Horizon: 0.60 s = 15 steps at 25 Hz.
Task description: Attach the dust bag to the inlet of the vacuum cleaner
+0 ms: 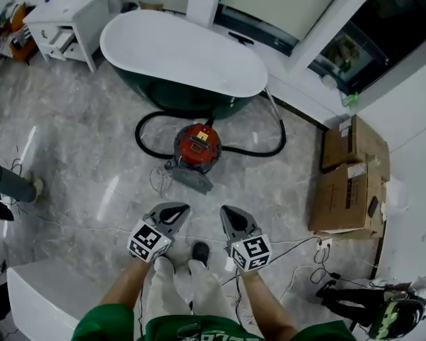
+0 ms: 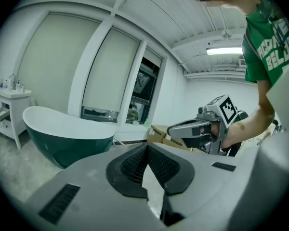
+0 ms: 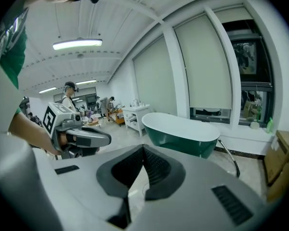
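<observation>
Left gripper (image 2: 147,150): jaws closed tip to tip, nothing between them. Right gripper (image 3: 143,150): same, closed and empty. Both are held side by side above the person's feet. The red vacuum cleaner (image 1: 197,148) stands on the floor (image 1: 92,162) well ahead, just before the bathtub (image 1: 184,55). A grey flat piece (image 1: 192,178) touches its near side, possibly the dust bag, can't confirm. Risks: the looped hose (image 1: 138,137) and loose cables (image 1: 298,244) could snag on approach, and a piece lying flat may slip from the jaws.
</observation>
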Each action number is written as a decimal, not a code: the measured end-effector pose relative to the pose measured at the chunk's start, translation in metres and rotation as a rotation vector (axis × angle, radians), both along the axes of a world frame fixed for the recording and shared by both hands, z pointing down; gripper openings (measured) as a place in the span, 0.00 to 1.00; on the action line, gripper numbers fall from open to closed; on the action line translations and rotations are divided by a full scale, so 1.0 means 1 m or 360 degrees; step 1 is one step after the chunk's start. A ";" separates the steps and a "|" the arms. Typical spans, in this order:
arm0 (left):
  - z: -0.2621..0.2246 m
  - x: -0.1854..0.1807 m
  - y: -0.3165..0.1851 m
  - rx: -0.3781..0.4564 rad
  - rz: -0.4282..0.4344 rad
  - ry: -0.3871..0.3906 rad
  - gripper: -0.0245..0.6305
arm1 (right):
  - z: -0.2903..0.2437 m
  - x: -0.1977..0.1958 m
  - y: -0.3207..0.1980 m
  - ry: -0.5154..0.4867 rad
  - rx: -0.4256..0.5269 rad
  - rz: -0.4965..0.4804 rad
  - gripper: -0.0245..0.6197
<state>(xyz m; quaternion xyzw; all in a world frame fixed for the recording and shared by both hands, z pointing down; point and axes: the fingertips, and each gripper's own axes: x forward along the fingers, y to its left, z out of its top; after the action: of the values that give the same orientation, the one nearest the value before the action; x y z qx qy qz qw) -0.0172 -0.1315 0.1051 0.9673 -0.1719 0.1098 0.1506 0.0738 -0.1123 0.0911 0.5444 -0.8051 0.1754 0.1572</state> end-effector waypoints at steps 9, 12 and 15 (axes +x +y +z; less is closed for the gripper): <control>-0.106 0.017 0.029 0.0086 -0.0120 0.0103 0.04 | -0.100 0.030 0.029 0.0010 0.0134 -0.0035 0.05; -0.131 0.013 0.030 0.0106 -0.0156 0.0134 0.04 | -0.125 0.024 0.026 -0.0001 0.0189 -0.0079 0.05; -0.158 0.005 0.025 0.0110 -0.0184 0.0248 0.04 | -0.139 0.018 0.021 -0.0008 0.0236 -0.0081 0.05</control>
<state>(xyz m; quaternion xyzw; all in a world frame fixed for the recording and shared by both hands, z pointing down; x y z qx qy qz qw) -0.0125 -0.1060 -0.0530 0.9660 -0.2189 0.0193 0.1361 0.0918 -0.0909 -0.0481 0.5334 -0.8299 0.1127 0.1188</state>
